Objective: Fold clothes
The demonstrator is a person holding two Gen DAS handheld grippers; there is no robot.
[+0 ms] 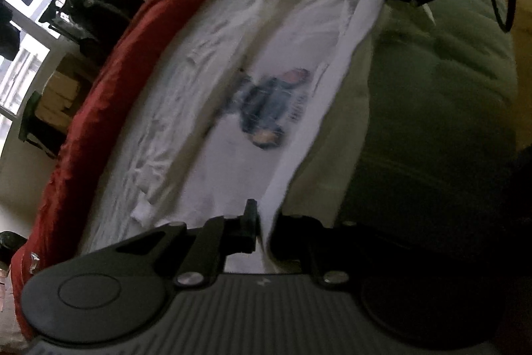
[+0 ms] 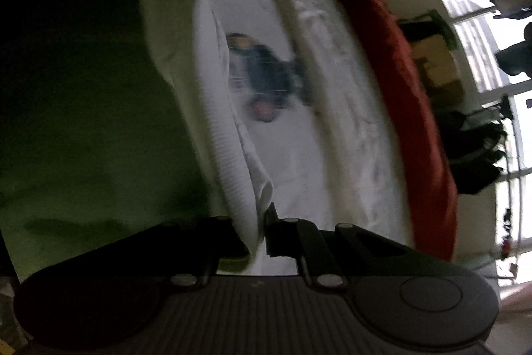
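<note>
**Side fold, edge lifted**

White T-shirt point(image 1: 232, 122) lies flat on the bed point(image 1: 432, 95), its near long edge raised. Left gripper point(image 1: 262, 222) and right gripper point(image 2: 261, 222) both pinch that edge. Judgement: carry both ends level and taut toward the red blanket point(image 1: 99, 108) side.

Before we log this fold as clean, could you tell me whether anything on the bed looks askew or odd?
Nothing stands out. The white T-shirt lies flat on the pale sheet, one edge lifted between both grippers, left and right. The red blanket is bunched along the far side, clear of the shirt.
</note>
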